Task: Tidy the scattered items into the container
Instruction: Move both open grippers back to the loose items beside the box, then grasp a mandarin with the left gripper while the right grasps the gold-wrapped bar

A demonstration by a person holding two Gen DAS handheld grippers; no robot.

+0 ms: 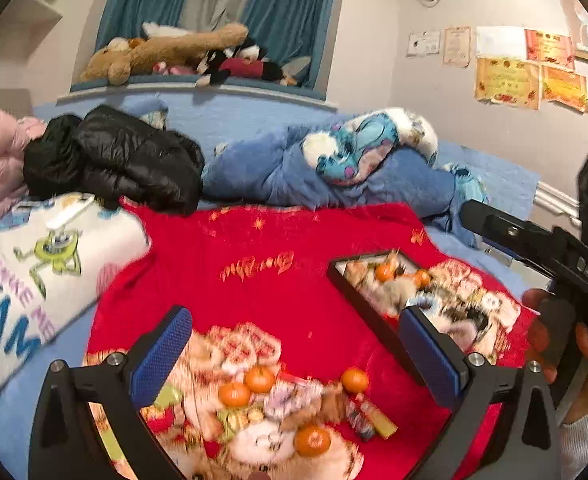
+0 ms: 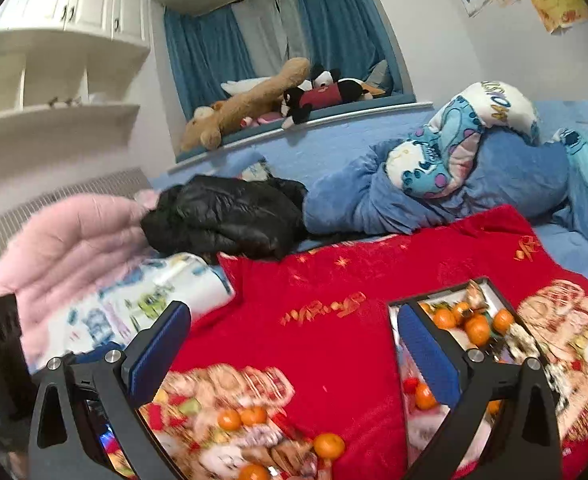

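progress: partly done — several mandarins [image 2: 477,328] already in black tray [image 2: 506,293] on red blanket [image 1: 294,288] | left: four loose mandarins [image 1: 235,394] near left gripper [image 1: 298,354] | left gripper, right gripper [image 2: 294,354] — both wide apart, empty

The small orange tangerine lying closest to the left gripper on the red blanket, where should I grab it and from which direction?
Grip the small orange tangerine across its widest middle, coming straight down from above. It is round, so any axis works, but it sits on the soft red blanket with wrappers beside it, leaving the top freest. The left gripper is already open wide enough to straddle it.
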